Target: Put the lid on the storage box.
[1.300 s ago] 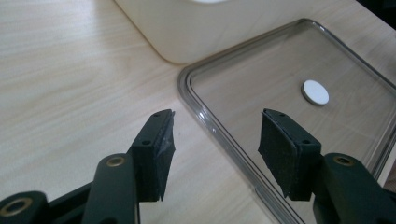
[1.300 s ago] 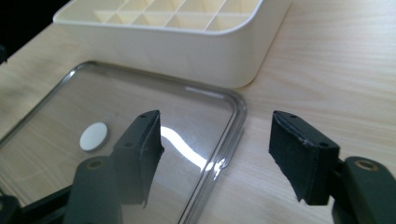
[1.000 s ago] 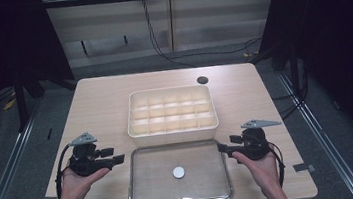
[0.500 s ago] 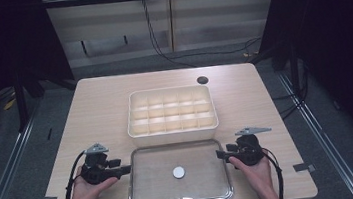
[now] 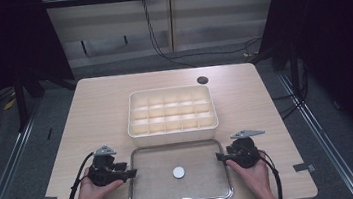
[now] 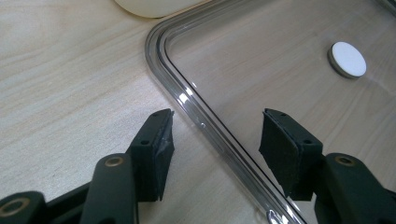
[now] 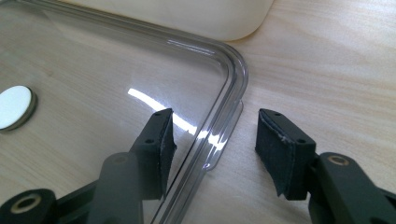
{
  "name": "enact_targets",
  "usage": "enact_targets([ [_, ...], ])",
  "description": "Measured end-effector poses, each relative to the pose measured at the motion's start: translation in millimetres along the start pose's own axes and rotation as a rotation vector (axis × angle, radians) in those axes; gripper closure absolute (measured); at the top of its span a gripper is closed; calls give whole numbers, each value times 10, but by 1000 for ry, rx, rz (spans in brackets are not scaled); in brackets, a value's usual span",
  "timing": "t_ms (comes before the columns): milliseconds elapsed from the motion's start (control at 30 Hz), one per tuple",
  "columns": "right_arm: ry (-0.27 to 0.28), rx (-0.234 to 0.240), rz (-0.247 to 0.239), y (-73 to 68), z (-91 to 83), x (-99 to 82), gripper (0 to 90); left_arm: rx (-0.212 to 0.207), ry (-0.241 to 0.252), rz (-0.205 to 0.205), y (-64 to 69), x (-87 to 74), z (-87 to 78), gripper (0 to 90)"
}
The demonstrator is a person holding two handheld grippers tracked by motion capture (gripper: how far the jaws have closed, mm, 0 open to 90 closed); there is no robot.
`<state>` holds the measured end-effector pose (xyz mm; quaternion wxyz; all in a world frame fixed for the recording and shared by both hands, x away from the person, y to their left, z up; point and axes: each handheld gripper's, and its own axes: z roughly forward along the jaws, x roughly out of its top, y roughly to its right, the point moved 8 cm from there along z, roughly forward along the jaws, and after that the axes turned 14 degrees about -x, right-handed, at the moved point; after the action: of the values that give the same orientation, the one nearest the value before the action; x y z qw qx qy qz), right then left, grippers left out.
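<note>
A clear plastic lid (image 5: 181, 196) lies flat on the table near the front edge, with a small white disc (image 5: 179, 172) at its middle. Behind it stands a cream compartment box (image 5: 173, 124). My left gripper (image 5: 131, 174) is open at the lid's left rim; its jaws straddle the rim (image 6: 205, 125). My right gripper (image 5: 219, 157) is open at the lid's right rim, jaws either side of the rim (image 7: 219, 140). The disc (image 6: 348, 59) (image 7: 15, 107) lies beyond both. Nothing is between the pads but the rim, untouched.
The wooden table (image 5: 95, 113) carries a dark round hole (image 5: 202, 80) at the back right. The box's corner (image 7: 224, 18) lies just beyond the lid. Cables trail from both grippers toward the front edge. Dark floor and rails surround the table.
Both grippers have moved inward and toward the front edge, from beside the lid to its left and right rims. The lid and box have not moved.
</note>
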<state>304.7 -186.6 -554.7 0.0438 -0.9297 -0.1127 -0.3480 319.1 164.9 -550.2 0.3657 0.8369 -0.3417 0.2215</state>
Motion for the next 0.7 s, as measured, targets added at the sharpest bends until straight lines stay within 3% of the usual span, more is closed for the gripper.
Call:
enact_targets([
  [167,18,-15,-21,-21,8,-3,469,-15,-10,16,34,-5,20,460],
  [233,16,-28,-52,-48,13,-1,470,-5,-10,21,38,-5,26,463],
  [333,18,-12,-46,-51,20,8,470,-13,-12,24,50,-3,35,466],
  [600,18,10,8,-100,17,9,451,-24,-19,43,85,-1,65,478],
  [633,17,24,27,-94,15,11,447,-25,-24,43,84,-3,61,479],
  [667,12,60,92,-75,9,12,448,-21,-20,46,85,-2,65,480],
  [700,11,73,112,-65,9,13,448,-21,-20,46,85,-2,65,479],
])
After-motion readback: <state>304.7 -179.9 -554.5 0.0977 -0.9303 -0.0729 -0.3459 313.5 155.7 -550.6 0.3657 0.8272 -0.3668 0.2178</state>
